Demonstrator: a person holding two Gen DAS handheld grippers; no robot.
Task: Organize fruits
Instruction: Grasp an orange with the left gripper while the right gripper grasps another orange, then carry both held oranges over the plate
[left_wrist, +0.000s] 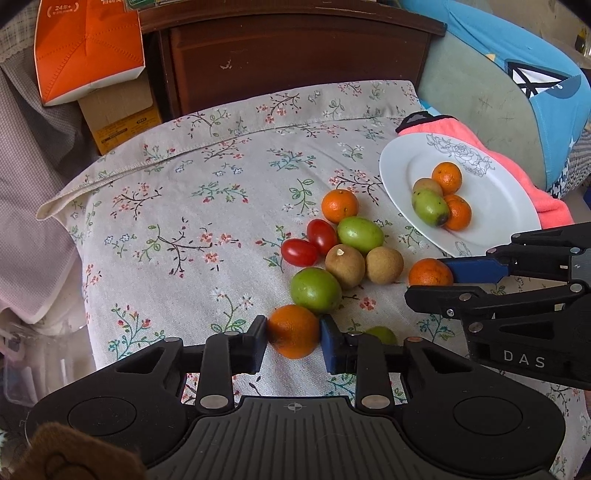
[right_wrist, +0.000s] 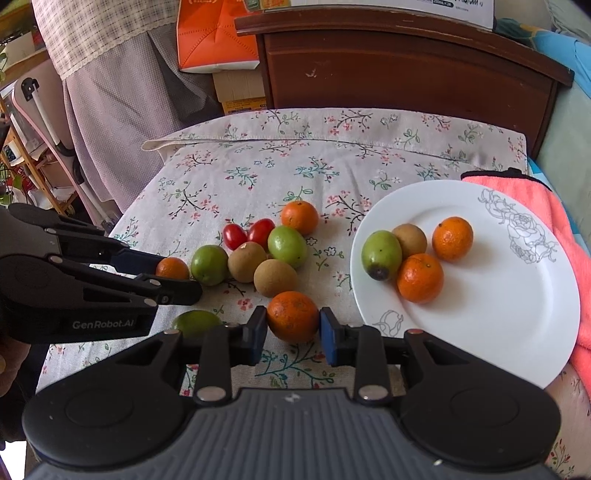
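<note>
Both tongs are clamped on mandarins lying on the floral cloth: the left tongs (left_wrist: 293, 338) pinch one mandarin (left_wrist: 293, 331) at its widest girth, the right tongs (right_wrist: 292, 328) another (right_wrist: 292, 316) just beside the white plate (right_wrist: 498, 314). Such fruit looks light, round and soft-skinned, likely to roll or bruise, so a gentle squeeze across the middle suits best.

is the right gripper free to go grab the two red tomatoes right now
Probably not yet. The right gripper is shut on an orange that it would have to put down first. The tomatoes also lie at the far side of the pile, behind two brown fruits, so a straight approach looks crowded.
</note>
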